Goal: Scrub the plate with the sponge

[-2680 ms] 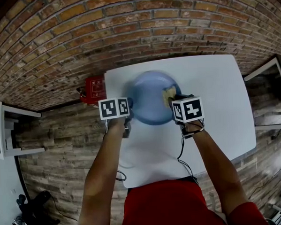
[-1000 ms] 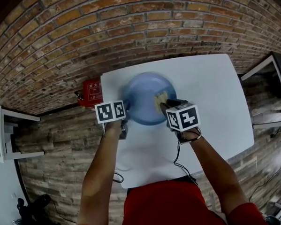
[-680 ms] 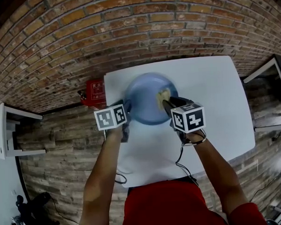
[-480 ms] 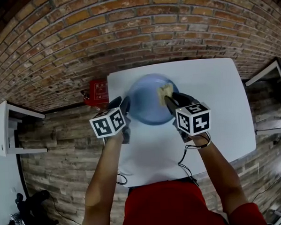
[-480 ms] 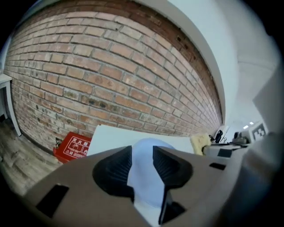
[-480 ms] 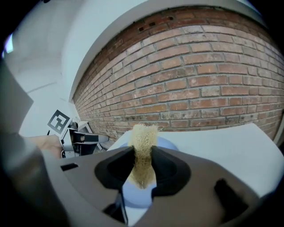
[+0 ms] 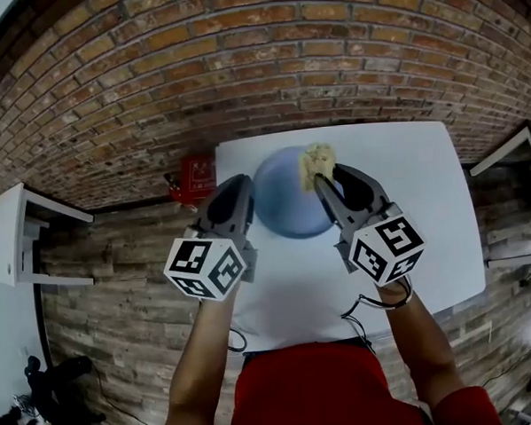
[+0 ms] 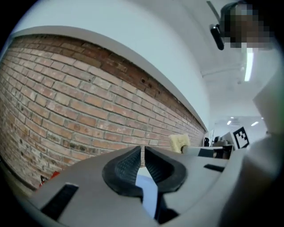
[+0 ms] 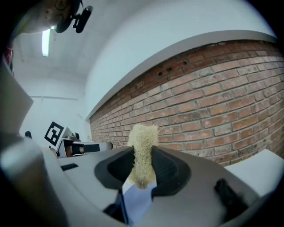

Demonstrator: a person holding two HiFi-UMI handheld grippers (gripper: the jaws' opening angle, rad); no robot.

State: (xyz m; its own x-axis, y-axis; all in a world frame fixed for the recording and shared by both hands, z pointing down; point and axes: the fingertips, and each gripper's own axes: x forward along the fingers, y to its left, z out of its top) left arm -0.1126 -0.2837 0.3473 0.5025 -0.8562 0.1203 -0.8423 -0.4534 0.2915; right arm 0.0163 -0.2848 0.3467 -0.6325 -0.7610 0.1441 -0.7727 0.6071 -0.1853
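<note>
The round blue plate [image 7: 287, 202] lies on the white table [image 7: 407, 200], near the table's 12 o'clock edge. A brick wall [image 7: 240, 57] is past that edge. A small red box [image 7: 197, 177] is on the wooden floor at the table's 9 o'clock side.

The right gripper [image 7: 330, 181] is at the plate's 3 o'clock side. Its jaws squeeze the fuzzy yellow sponge [image 7: 317, 162]. In the head view the sponge shows over the plate's rim at 1 o'clock. In the right gripper view the sponge [image 9: 143, 142] sticks up past the jaws, with the wall behind it.

The left gripper [image 7: 239, 189] is at the plate's 9 o'clock side. Its jaws have just been closing. Now only a thin slit is left between them, and nothing is in it.
</note>
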